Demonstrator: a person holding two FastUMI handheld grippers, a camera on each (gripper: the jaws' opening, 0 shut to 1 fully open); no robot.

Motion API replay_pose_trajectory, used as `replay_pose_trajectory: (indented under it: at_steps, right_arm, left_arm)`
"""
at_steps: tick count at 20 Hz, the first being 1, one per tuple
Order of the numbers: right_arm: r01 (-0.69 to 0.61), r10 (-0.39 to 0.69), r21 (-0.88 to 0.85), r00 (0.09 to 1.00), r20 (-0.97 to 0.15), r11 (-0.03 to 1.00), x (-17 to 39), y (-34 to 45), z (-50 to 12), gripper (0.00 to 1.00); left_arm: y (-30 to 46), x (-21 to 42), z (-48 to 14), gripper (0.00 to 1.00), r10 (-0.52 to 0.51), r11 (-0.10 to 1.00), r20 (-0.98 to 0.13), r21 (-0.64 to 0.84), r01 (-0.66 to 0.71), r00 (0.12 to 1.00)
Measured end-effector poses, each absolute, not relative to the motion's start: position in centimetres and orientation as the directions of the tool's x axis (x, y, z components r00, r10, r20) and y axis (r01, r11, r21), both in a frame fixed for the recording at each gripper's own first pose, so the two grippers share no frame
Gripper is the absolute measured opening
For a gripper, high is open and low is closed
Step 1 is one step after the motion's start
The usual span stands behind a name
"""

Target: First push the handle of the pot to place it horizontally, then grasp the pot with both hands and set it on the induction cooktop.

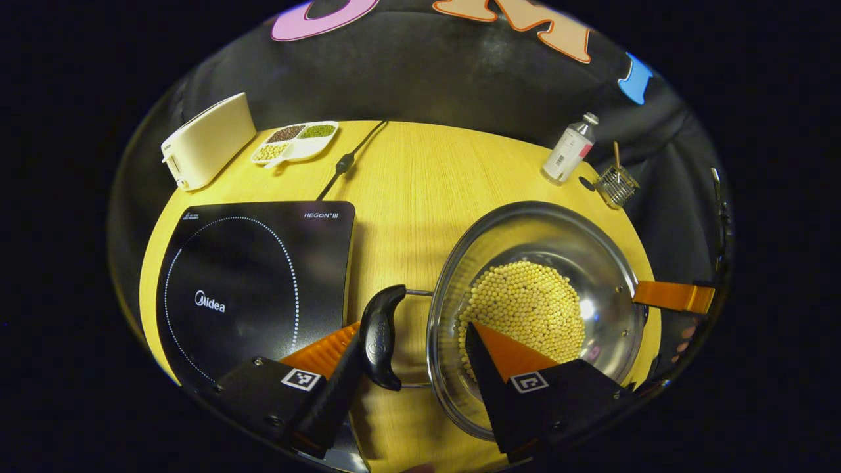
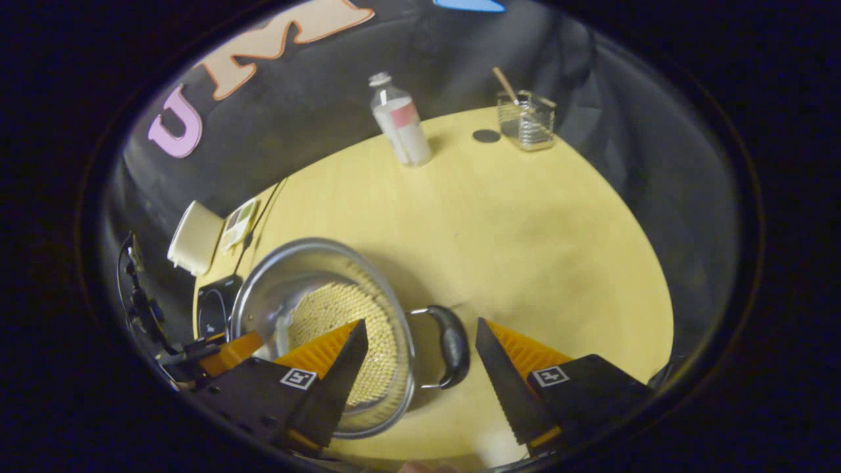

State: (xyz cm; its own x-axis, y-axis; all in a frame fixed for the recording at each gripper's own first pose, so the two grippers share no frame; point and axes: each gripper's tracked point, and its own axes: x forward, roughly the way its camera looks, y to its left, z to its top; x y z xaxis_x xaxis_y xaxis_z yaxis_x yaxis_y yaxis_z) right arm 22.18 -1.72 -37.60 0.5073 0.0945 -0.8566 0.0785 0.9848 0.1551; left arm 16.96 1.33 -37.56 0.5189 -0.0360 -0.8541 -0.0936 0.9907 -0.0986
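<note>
Both tools gape, gripping nothing: the left tool [image 1: 415,358] straddles the pot's [image 1: 535,315] nine-o'clock handle [image 1: 382,336], the right tool [image 2: 420,358] its opposite handle [image 2: 453,346], ready to lift toward the induction cooktop [image 1: 253,286] at nine o'clock on the worktop [image 1: 420,171].

"Midea", "HEGON" on cooktop [image 1: 256,282]

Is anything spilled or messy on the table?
Nothing stands out. The yellow beans all sit inside the pot, none on the table. The bottle stands upright and the sectioned dish lies flat.
</note>
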Motion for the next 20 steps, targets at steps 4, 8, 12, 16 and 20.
replay_pose_trajectory:
  at_steps: [4, 8, 12, 16, 20]
  right_arm:
    - [0.030, 0.004, 0.021, 0.476, -0.879, 0.999, 22.1, -2.2, -39.9, 0.88]
    - [0.015, -0.012, -0.006, 0.478, -0.878, 1.000, 22.4, -2.8, -40.0, 0.65]
    - [0.016, -0.016, -0.009, 0.471, -0.882, 1.000, 22.2, -3.3, -40.2, 0.58]
    - [0.006, -0.012, -0.011, 0.469, -0.883, 1.000, 21.9, -3.8, -40.0, 0.59]
    - [-0.001, 0.029, 0.033, 0.481, -0.876, 0.999, 21.8, -2.8, -38.5, 0.53]
  left_arm:
    - [1.5, 16.8, -38.9, 0.90, -0.012, 0.996, -0.873, -0.055, -0.074, 0.488]
    - [1.7, 17.0, -40.0, 0.74, 0.027, 0.998, -0.873, -0.001, -0.056, 0.487]
    - [1.0, 16.8, -39.6, 0.67, 0.006, 0.997, -0.877, -0.033, -0.072, 0.480]
    - [0.4, 15.6, -38.8, 0.65, 0.015, 0.994, -0.883, -0.036, -0.100, 0.469]
    - [1.5, 15.5, -36.1, 0.67, 0.053, 0.994, -0.855, -0.004, -0.109, 0.515]
